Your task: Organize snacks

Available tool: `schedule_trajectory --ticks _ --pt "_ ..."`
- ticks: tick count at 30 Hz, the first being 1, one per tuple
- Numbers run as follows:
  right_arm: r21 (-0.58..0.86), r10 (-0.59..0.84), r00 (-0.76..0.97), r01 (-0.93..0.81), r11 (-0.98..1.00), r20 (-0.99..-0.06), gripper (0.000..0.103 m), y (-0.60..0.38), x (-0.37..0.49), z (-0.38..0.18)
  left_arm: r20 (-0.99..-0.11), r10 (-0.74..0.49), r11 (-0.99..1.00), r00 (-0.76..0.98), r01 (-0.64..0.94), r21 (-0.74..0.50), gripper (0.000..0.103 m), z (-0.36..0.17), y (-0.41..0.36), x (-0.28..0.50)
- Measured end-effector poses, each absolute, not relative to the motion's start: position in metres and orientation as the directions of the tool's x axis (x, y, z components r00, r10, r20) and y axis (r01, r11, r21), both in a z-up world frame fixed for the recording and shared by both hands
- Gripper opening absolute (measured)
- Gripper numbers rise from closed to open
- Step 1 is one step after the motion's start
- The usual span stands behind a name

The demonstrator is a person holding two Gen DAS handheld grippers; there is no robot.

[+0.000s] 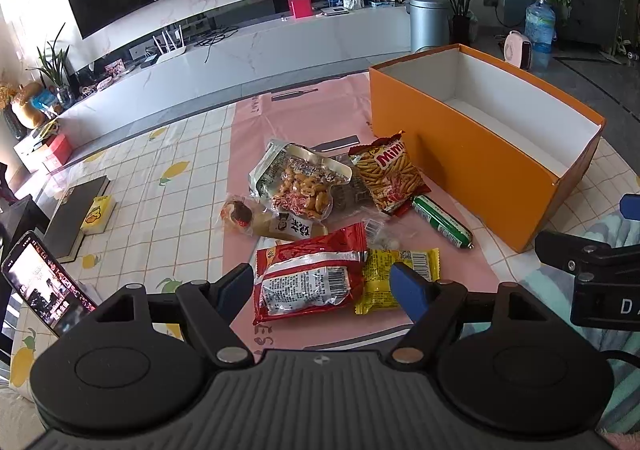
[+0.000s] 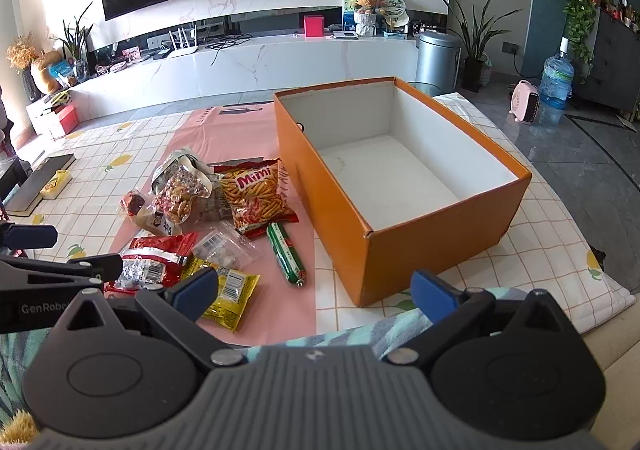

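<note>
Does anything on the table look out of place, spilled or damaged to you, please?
Nothing looks spilled or damaged. The snack packets lie in a loose, overlapping heap on the pink mat, and the orange box beside them is open and empty. Both grippers, left and right, are open and hold nothing.

Both black plastic grippers, left gripper [image 1: 322, 286] and right gripper [image 2: 316, 290], show blue rubber fingertips [image 1: 410, 288], silver pivot screws, round black discs and a ribbed grey housing.
</note>
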State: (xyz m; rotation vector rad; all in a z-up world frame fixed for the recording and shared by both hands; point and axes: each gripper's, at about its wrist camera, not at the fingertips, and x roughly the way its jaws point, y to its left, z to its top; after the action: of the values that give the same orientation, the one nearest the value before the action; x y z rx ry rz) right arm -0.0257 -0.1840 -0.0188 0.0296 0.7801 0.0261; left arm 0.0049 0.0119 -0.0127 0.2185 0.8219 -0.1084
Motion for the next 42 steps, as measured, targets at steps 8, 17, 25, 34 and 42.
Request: schedule_trajectory --ticks 8,17,25,34,42 --pt "0.014 0.017 0.709 -0.010 1.000 -0.705 0.099 -0.1793 -0.0242 -0.0177 -0.739 -0.017 0.974 0.673 0.178 0.139 0.091 -0.0134 0.0137 0.0050" --pt "-0.005 0.002 0.704 -0.008 1.000 -0.710 0.099 -0.1747 -0.0221 -0.0181 -0.741 -0.024 0.976 0.671 0.177 0.129 0.091 -0.0152 0.0153 0.0067" --pt "-0.009 -0.007 0.701 0.002 1.000 -0.713 0.099 -0.1745 -0.0209 -0.0176 -0.744 -0.033 0.978 0.667 0.174 0.112 0.091 -0.0177 0.0174 0.0085" --pt "-0.008 -0.010 0.700 0.007 1.000 -0.714 0.099 -0.1753 -0.0203 -0.0172 -0.745 -0.035 0.979 0.666 0.174 0.110 0.091 -0.0175 0.0179 0.0083" --pt "-0.006 -0.012 0.702 0.012 1.000 -0.713 0.099 -0.1768 -0.0197 -0.0169 -0.745 -0.039 0.979 0.665 0.176 0.106 0.091 -0.0180 0.0189 0.0083"
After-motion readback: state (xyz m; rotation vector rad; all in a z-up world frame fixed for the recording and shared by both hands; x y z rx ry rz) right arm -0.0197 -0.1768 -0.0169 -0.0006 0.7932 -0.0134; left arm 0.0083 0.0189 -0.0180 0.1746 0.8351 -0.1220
